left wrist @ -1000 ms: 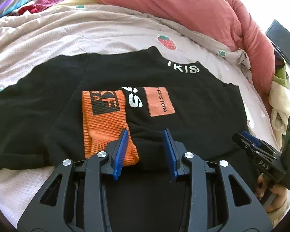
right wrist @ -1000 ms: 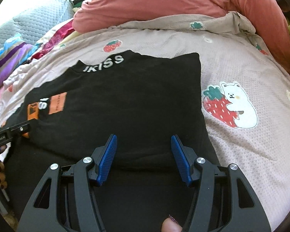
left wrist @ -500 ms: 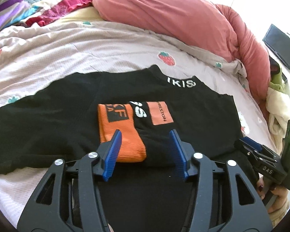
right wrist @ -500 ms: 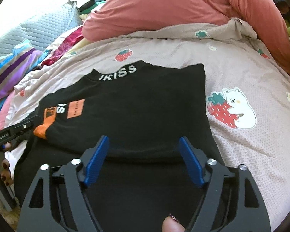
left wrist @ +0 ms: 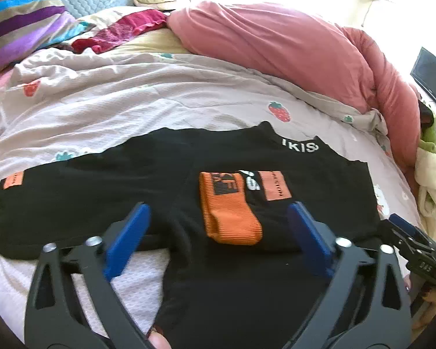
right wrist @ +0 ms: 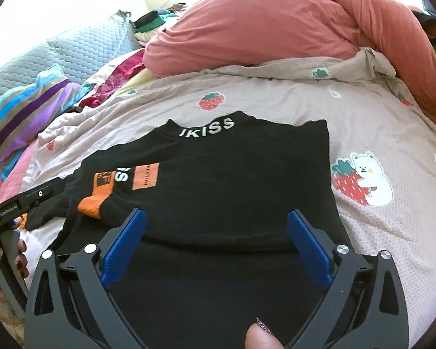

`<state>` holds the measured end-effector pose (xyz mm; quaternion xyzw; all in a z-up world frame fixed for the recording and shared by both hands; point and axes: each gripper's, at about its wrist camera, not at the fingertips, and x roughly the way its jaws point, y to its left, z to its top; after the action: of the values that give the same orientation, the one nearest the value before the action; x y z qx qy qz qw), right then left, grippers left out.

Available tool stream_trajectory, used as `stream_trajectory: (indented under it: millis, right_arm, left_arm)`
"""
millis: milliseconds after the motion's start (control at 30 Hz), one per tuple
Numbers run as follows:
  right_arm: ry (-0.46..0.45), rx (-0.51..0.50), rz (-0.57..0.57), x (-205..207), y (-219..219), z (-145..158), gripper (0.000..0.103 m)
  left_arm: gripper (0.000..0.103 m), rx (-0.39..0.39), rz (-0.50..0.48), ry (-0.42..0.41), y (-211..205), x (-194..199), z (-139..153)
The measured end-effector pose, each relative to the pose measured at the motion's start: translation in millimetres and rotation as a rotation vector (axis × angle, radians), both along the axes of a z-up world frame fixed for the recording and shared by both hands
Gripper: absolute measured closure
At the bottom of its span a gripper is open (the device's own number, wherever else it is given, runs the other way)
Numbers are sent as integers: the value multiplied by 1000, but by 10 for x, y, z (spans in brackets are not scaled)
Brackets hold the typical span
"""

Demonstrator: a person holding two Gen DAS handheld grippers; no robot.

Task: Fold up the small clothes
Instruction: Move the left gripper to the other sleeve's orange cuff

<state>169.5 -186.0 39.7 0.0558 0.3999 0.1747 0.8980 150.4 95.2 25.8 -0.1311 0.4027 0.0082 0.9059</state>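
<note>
A black shirt [left wrist: 130,180] with white collar lettering lies flat on the bed. Its right sleeve is folded across the chest, so the orange cuff [left wrist: 229,212] rests on the body. The other sleeve stretches out to the left, where an orange patch [left wrist: 13,179] shows. My left gripper [left wrist: 219,212] hovers above the cuff with its jaws opening wide and nothing pressed between them. In the right wrist view the shirt [right wrist: 232,180] fills the middle. My right gripper [right wrist: 216,216] hangs over the lower fold, its jaws also opening and holding nothing.
A pink duvet [left wrist: 276,46] is heaped along the back and right of the strawberry-print sheet [right wrist: 378,133]. Striped cloth [left wrist: 20,29] and a red garment lie at the back left. Cream fabric [left wrist: 433,186] sits at the right edge. A dark screen [left wrist: 433,78] stands beyond.
Both grippers have opened from narrow to wide. Both have lifted and drawn back from the shirt, so more of the bed and the left sleeve shows.
</note>
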Motion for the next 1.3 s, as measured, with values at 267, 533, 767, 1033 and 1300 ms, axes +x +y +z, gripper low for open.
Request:
stream_trajectory:
  millis: [267, 533, 767, 1033, 1300]
  right_arm:
    - [-27, -3, 42, -62, 195, 95, 5]
    - [-56, -11, 102, -108, 496, 199, 5]
    - [-82, -14, 173, -141, 829, 285, 5]
    - [-102, -17, 245, -198, 1191, 348, 5]
    - [-127, -30, 313, -280, 1538, 413, 5]
  left_arm:
    - [10, 5, 50, -20, 194, -155, 43]
    - [10, -6, 120, -45, 473, -334, 93]
    - [10, 23, 199, -68, 702, -491, 145]
    - [10, 19, 289, -89, 997, -681, 190]
    - [10, 42, 358, -104, 1199, -825, 239]
